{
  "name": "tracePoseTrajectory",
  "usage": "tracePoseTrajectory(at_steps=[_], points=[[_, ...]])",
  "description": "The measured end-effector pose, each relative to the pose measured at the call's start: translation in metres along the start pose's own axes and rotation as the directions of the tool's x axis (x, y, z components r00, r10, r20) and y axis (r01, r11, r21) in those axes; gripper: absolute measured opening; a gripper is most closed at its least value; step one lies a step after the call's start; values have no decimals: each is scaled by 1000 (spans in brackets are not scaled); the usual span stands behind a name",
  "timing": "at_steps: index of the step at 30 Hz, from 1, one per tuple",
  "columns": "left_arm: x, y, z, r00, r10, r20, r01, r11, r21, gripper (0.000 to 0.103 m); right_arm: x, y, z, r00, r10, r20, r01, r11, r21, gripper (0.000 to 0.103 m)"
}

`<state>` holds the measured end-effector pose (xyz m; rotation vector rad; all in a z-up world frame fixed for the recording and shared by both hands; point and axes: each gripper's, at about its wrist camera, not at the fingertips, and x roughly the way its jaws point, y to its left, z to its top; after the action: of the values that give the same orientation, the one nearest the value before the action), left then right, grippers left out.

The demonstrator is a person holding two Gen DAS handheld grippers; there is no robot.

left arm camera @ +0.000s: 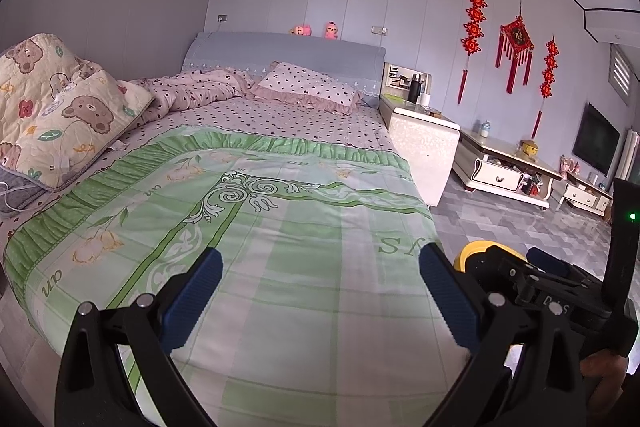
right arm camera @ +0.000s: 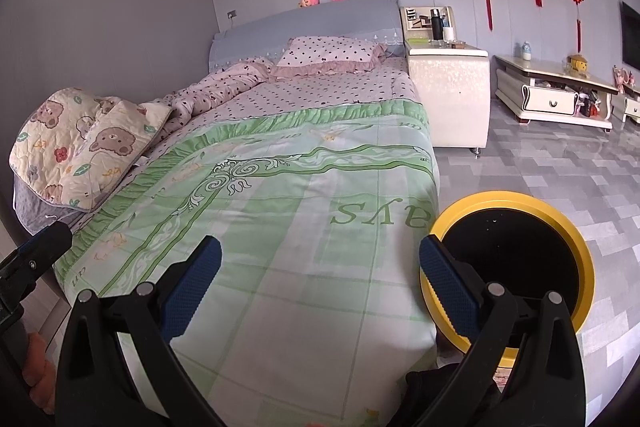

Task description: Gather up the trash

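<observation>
**Bedroom, foot of bed: both grippers spread, yellow-rimmed bin on floor**

Left wrist view. The left gripper (left arm camera: 320, 291) is hovering over the green bedspread (left arm camera: 256, 227), its blue pads spread wide and gripping nothing. The spread is showing upside-down green lettering, only partly legible. A bear-print quilt (left arm camera: 60, 107) is lying folded at the bed's left edge. A red hanging ornament (left arm camera: 516, 39) on the wall is bearing a gold character. The yellow-rimmed bin (left arm camera: 468, 255) is peeking out on the floor beside the bed's right corner, mostly hidden behind the right gripper's body.

Right wrist view. The right gripper (right arm camera: 320, 287) is likewise released and holding nothing. The bin (right arm camera: 516, 267) is standing on the grey floor (right arm camera: 560, 163) against the bed corner, its interior showing only black; contents cannot be told. A bedside cabinet (right arm camera: 448, 87) is carrying a dark flask (right arm camera: 436, 23).
</observation>
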<state>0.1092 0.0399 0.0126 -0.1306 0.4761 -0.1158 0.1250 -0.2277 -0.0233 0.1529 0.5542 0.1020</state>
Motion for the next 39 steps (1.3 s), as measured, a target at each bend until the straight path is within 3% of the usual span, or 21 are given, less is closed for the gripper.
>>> tracePoseTrajectory(at_steps=[39], points=[[2,1,-5,1000,-10,-6,10,1000,-8,95,4,-4,-6,1000,-8,-16,8,1000,20,95]])
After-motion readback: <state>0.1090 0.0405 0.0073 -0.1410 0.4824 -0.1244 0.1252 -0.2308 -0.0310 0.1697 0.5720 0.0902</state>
